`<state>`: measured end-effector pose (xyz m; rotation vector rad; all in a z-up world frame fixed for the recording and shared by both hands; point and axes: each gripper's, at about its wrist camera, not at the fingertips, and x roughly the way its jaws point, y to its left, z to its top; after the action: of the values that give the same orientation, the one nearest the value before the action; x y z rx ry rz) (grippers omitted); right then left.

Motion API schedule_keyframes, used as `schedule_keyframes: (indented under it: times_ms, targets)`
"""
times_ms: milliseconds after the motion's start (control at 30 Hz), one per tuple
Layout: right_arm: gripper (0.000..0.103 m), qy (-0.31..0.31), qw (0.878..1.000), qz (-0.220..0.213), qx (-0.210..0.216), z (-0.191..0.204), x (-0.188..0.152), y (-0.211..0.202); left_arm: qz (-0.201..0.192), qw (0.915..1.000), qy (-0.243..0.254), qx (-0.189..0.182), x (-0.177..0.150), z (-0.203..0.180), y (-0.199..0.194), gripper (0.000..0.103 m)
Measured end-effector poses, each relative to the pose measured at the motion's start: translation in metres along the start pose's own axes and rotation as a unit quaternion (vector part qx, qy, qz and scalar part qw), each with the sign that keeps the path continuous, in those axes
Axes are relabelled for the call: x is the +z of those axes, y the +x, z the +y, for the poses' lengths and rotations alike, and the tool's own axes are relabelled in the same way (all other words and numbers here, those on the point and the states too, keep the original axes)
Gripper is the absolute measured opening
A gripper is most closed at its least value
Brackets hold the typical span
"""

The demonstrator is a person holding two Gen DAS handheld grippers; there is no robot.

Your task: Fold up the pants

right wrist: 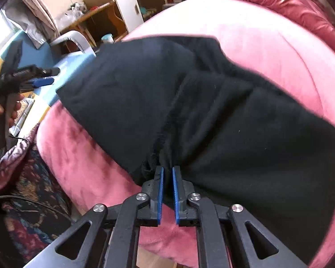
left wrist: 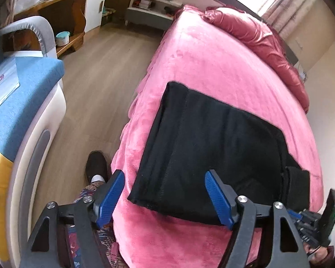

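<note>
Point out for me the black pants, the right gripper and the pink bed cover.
black pants [left wrist: 207, 143], left wrist view, on the flat middle of the folded cloth.
right gripper [right wrist: 167, 174], right wrist view, midway between its fingertips, which pinch the pants' near edge.
pink bed cover [left wrist: 212, 55], left wrist view, on bare plush beyond the pants.

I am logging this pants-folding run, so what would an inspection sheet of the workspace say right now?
Surface: pink plush blanket covering the bed, with a rumpled red quilt along its far side.
Job's things: black pants, folded into a block near the bed's edge.
Clutter: nothing seen on the blanket besides the pants.
Grippers: left gripper wide open above the pants' near edge, holding nothing; right gripper nearly shut, with a bunch of pants fabric at its tips.
Cables: a thin dark cable by the person's patterned clothing.
Surroundings: wood floor, blue sofa, wooden desk, white cabinet.
</note>
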<state>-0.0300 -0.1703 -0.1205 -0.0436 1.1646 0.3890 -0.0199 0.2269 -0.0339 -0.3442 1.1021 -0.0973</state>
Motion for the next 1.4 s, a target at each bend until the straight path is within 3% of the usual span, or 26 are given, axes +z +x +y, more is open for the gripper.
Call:
schedule_keyframes:
  times_ms: [33,100,133,167,300,367,400,567,600,633,667,700,733,867,967,1067,1133,1233,1300,1400]
  targets:
    - [0.017,0.012,1.0,-0.003,0.005,-0.003,0.001,-0.003,0.002,1.0,0.004,0.001,0.001,-0.001,0.003,0.076]
    - [0.036,0.024,1.0,-0.011,-0.004,-0.008,0.002,-0.009,0.006,0.9998,0.014,0.014,0.0,-0.003,0.011,0.076]
    - [0.053,0.025,0.999,-0.014,-0.017,-0.011,0.001,-0.013,0.01,0.9997,0.016,0.014,0.001,-0.003,0.016,0.076]
    - [0.059,0.027,0.999,-0.017,-0.02,-0.012,0.002,-0.015,0.012,0.9997,0.017,0.013,0.003,-0.003,0.019,0.076]
    - [0.059,0.045,0.998,-0.032,-0.035,-0.019,0.0,-0.028,0.042,0.9986,0.027,0.018,0.01,-0.003,0.044,0.074]
    - [0.059,0.057,0.997,-0.036,-0.039,-0.021,0.001,-0.032,0.059,0.998,0.024,-0.004,0.011,-0.001,0.055,0.073]
    - [0.059,0.061,0.996,-0.038,-0.043,-0.021,0.001,-0.033,0.066,0.9976,0.02,-0.01,0.011,0.0,0.06,0.067]
    - [0.06,0.068,0.994,-0.061,-0.067,-0.022,0.005,-0.046,0.079,0.9963,0.015,-0.031,0.013,0.003,0.068,0.062]
    - [0.065,0.066,0.993,-0.068,-0.064,-0.021,0.006,-0.05,0.081,0.9959,0.012,-0.037,0.014,0.005,0.069,0.057]
    - [0.076,0.065,0.993,-0.076,-0.055,-0.019,0.008,-0.053,0.08,0.9958,0.008,-0.043,0.012,0.006,0.068,0.052]
    - [0.082,0.064,0.994,-0.08,-0.044,-0.018,0.01,-0.054,0.079,0.9957,0.007,-0.047,0.013,0.007,0.068,0.042]
    - [0.082,0.062,0.994,-0.081,-0.038,-0.015,0.011,-0.053,0.076,0.9954,0.006,-0.059,0.013,0.009,0.067,0.03]
    - [0.082,0.06,0.994,-0.078,-0.038,-0.011,0.013,-0.049,0.072,0.9949,0.003,-0.07,0.014,0.01,0.065,0.026]
    - [0.082,0.048,0.996,-0.065,-0.036,-0.001,0.017,-0.037,0.034,0.9913,-0.014,-0.127,0.016,0.002,0.044,0.023]
    - [0.082,0.047,0.996,-0.071,-0.022,0.005,0.026,-0.036,-0.009,0.986,0.007,-0.167,0.02,-0.025,0.017,0.022]
    - [0.082,0.053,0.995,-0.081,0.026,0.007,0.039,-0.038,-0.028,0.9764,0.045,-0.209,0.017,-0.056,0.002,0.022]
    - [0.082,0.073,0.989,-0.081,0.104,0.004,0.054,-0.036,-0.036,0.9685,0.077,-0.234,0.012,-0.082,-0.004,0.022]
    - [0.082,0.109,0.966,-0.084,0.219,-0.001,0.083,-0.028,-0.034,0.9585,0.126,-0.253,0.003,-0.118,-0.002,0.022]
    - [0.082,0.117,0.957,-0.081,0.253,0.0,0.1,-0.022,-0.029,0.9559,0.145,-0.254,-0.001,-0.131,0.003,0.022]
    - [0.083,0.115,0.952,-0.082,0.271,0.004,0.126,-0.013,-0.021,0.9531,0.165,-0.253,-0.011,-0.144,0.011,0.022]
